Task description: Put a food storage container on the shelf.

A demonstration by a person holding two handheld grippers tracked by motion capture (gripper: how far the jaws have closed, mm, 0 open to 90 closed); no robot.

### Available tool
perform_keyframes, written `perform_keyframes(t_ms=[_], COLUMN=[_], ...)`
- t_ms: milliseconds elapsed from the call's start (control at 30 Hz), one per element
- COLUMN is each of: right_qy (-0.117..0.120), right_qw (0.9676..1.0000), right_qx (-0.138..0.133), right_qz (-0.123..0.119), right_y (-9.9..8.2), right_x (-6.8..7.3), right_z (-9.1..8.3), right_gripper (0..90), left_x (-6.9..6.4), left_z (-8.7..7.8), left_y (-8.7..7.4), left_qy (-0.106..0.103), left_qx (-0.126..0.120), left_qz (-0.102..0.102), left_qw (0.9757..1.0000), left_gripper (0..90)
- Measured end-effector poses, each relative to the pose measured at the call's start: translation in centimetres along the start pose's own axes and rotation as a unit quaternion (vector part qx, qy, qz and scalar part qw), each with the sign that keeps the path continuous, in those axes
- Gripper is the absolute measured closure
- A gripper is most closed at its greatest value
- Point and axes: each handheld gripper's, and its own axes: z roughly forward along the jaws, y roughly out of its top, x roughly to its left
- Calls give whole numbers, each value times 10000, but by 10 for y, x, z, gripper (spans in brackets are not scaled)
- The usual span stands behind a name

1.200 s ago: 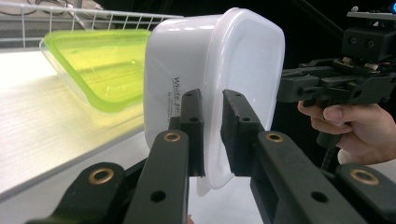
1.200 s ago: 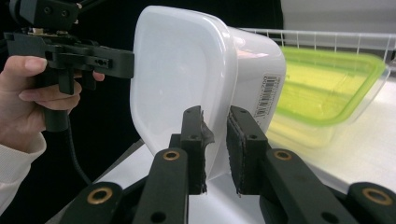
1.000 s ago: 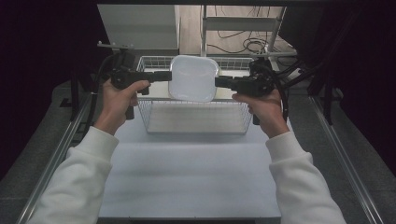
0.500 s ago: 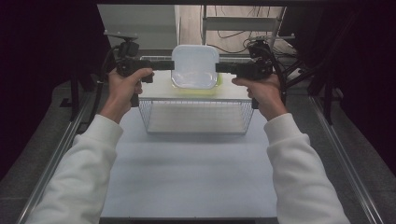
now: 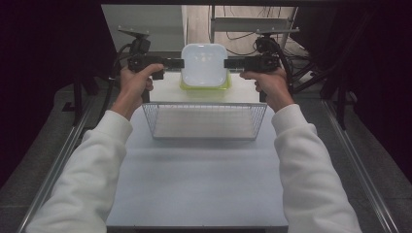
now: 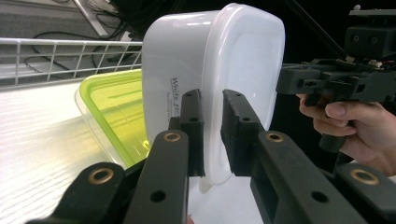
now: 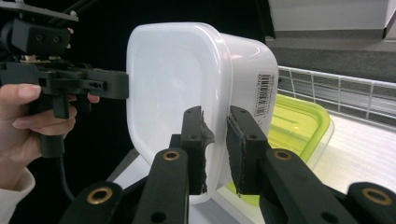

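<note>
So we've got both grippers' fingers clamped on the white plastic tub's rim, carrying it above the green-lidded container. Next we probably lower it level, beyond the wire basket.

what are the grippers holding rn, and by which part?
Both hold one white tub: left gripper and right gripper each clamp its rim on opposite sides, above the green lid.

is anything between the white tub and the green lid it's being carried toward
Nothing visible. The white tub, clamped at its rim by the left tool and right tool, hangs over the green lid lying past the wire basket.
</note>
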Motion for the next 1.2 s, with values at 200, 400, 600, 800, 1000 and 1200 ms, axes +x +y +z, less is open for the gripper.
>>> perform_keyframes(t_ms=[200, 400, 600, 800, 1000, 1200], right_qy=[70, 83, 58, 92, 99, 65], right_qw=[9997, 9991, 9979, 9959, 9940, 9916], right_qx=[37, 49, 86, 75, 52, 88], right_qz=[243, 409, 640, 897, 1092, 1289], right_y=[0, 4, 7, 8, 8, 7], right_x=[-10, -15, -22, -27, -31, -35], right_z=[6, 11, 17, 22, 25, 30], right_gripper=[756, 736, 712, 693, 675, 618], left_x=[6, 18, 27, 39, 46, 53], left_z=[3, 6, 11, 16, 20, 26], left_y=[2, 8, 12, 16, 17, 17], left_qy=[-77, -266, -410, -530, -615, -635], left_qx=[14, 14, -20, -67, -130, -113], left_qz=[-212, -546, -814, -1136, -1354, -1544], left_qw=[9997, 9982, 9958, 9921, 9888, 9859], left_gripper=[796, 797, 793, 787, 780, 755])
